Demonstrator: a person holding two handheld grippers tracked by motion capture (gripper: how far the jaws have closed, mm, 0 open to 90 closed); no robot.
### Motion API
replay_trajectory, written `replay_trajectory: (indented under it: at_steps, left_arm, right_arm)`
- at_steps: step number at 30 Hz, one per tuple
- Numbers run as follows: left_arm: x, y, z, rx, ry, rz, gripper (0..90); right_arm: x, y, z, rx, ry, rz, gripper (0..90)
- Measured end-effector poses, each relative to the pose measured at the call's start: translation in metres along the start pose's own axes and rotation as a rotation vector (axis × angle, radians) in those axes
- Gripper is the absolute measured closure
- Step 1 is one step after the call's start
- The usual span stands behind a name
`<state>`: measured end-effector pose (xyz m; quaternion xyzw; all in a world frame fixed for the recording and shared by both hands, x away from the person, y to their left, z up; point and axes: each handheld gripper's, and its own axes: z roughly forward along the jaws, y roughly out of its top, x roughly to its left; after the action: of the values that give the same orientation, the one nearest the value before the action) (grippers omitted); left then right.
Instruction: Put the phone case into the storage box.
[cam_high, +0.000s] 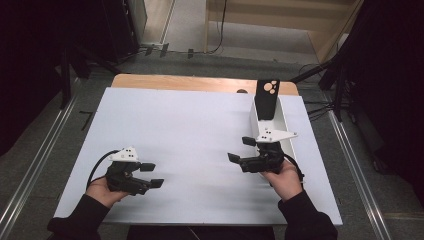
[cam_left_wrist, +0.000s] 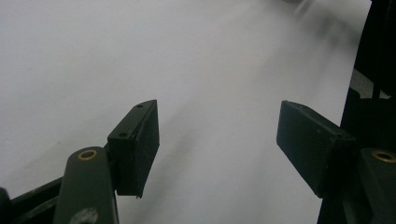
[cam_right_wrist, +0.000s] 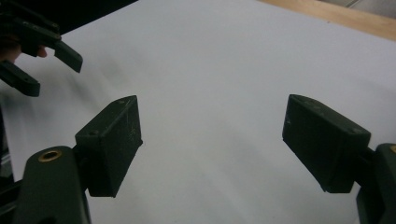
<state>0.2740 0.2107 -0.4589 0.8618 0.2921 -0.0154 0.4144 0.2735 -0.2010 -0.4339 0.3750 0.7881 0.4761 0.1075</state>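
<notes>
High view is showing 2 grippers over 1 white table sheet (cam_high: 200, 130): the left gripper (cam_high: 152, 175) and the right gripper (cam_high: 241, 149), both with jaws standing apart and holding nothing. 1 white tray (cam_high: 290, 145) is lying just behind the right gripper's fingers, untouched, with 1 black object (cam_high: 266, 99) standing in its far end.
</notes>
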Motion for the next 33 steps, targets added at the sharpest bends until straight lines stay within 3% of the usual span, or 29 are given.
replay_trajectory:
  at_steps: [5,15,27,33]
  left_arm:
    - [0.001,0.000,-0.001,-0.004,-0.001,0.003,30.1]
    - [0.000,0.000,0.000,0.002,0.003,0.001,30.1]
    - [0.000,0.000,0.000,0.006,0.001,0.005,30.1]
    - [-0.001,0.000,0.001,0.006,0.002,0.006,30.0]
  right_arm:
    - [0.002,-0.008,-0.003,0.021,0.015,0.003,19.0]
    - [0.009,-0.024,-0.006,0.072,0.020,-0.077,19.1]
    - [0.017,-0.041,-0.012,0.121,0.054,-0.064,19.1]
    - [0.020,-0.050,-0.014,0.157,0.066,-0.089,19.1]
